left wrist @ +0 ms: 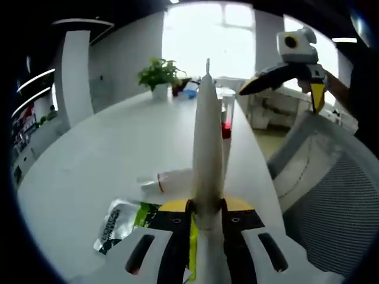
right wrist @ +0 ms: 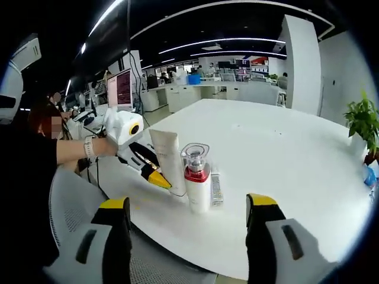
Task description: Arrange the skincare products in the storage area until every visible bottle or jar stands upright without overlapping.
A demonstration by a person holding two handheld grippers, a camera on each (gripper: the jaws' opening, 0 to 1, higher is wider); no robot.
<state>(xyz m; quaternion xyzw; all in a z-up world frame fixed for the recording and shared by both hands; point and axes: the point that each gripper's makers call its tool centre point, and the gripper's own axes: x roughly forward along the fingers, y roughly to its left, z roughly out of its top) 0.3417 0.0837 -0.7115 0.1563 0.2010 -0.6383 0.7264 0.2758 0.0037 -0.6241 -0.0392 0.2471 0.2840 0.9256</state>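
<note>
I take the pump bottle (right wrist: 197, 177) with the red band as my landmark; it stands upright near the edge of the white table (right wrist: 284, 154). My left gripper (right wrist: 155, 176) is clamped on a white tube (left wrist: 208, 148), which it holds upright right beside that bottle, on the side toward the person's hand (right wrist: 108, 146). In the left gripper view the tube rises between the 2 jaws, with the bottle (left wrist: 227, 115) just behind it. A smaller tube (right wrist: 215, 189) lies flat against the bottle's other side. A green-and-black sachet (left wrist: 121, 223) lies on the table near my left jaws. My right gripper (right wrist: 187, 220) is spread wide and holds nothing, short of the bottle, off the table's edge. A potted plant (left wrist: 159, 76) sits far beyond the bottle.
</note>
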